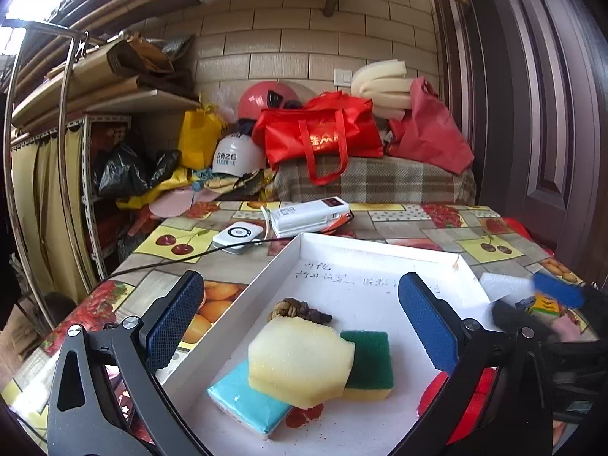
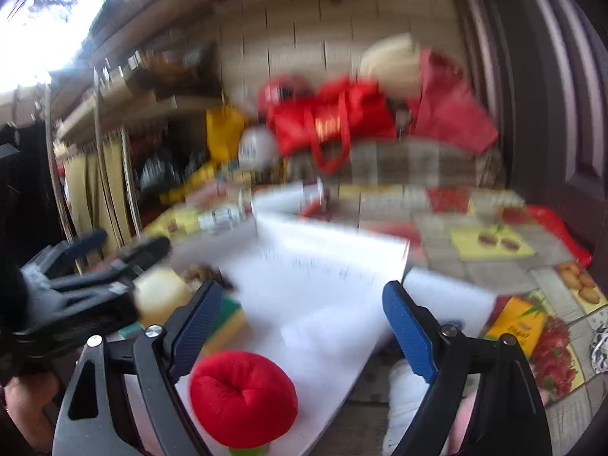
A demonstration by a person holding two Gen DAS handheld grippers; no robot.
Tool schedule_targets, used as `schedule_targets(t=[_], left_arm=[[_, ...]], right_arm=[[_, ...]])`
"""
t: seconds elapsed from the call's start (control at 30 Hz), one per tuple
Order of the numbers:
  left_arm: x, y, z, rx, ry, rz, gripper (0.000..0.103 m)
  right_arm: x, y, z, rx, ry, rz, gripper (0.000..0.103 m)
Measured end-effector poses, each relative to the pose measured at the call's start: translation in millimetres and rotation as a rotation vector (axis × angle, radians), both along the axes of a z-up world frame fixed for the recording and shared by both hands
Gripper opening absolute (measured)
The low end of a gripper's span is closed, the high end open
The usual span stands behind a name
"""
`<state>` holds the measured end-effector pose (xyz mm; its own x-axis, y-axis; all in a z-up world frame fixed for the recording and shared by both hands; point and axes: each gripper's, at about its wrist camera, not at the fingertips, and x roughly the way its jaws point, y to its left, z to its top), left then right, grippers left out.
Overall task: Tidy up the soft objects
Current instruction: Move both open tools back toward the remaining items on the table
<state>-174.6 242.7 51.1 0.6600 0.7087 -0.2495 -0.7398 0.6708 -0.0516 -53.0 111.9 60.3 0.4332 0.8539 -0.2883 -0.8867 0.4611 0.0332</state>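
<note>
Handwriting in faint pencil crosses the floor of the shallow white cardboard tray (image 1: 292,262), too small for us to read; the white helmet (image 1: 237,157) behind the fruit-print tablecloth (image 1: 171,243) carries dark printed characters, and the red tote bag (image 1: 323,133) gold ones. We see, left to right in the tray, a pale blue sponge block (image 1: 243,402), a cream foam pad (image 1: 300,361) lying over it, a green-and-yellow scouring sponge (image 1: 370,364) with its long axis running away from us, and a red plush cushion (image 2: 243,395) at the near edge. A brown knotted rope piece (image 1: 300,307) sits just behind the foam. Our left gripper (image 1: 304,319) stands wide open with nothing between its blue pads. Our right gripper (image 2: 304,326) is also spread wide, gripping nothing, above the cushion. A white power bank (image 1: 311,214) lies beyond the tray.
</note>
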Motion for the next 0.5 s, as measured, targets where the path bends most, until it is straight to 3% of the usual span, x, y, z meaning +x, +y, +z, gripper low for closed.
schedule_targets(t=[0.07,0.13,0.27,0.37,0.43,0.5], left_arm=[[-1,-4,0,0.0,-0.001,-0.017,0.103],[0,-10,0,0.001,0.007,-0.044,0.103],[6,-25,2,0.016,0.021,-0.085,0.103],[7,-32,1,-0.042,0.0,-0.144,0.103],[9,-34,-1,-0.1,-0.008,-0.196,0.103],[11,-38,-1,-0.111,0.0,-0.201,0.103]], right_arm=[[-12,-21,5,0.072,-0.067,0.009,0.103],[-20,-36,8,0.084,-0.127,-0.004,0.103],[-20,-68,14,0.107,-0.195,-0.169,0.103],[-4,-93,18,0.136,-0.17,-0.287,0.103],[13,-109,18,0.134,-0.116,-0.294,0.103],[36,-122,16,0.107,-0.042,-0.302,0.103]])
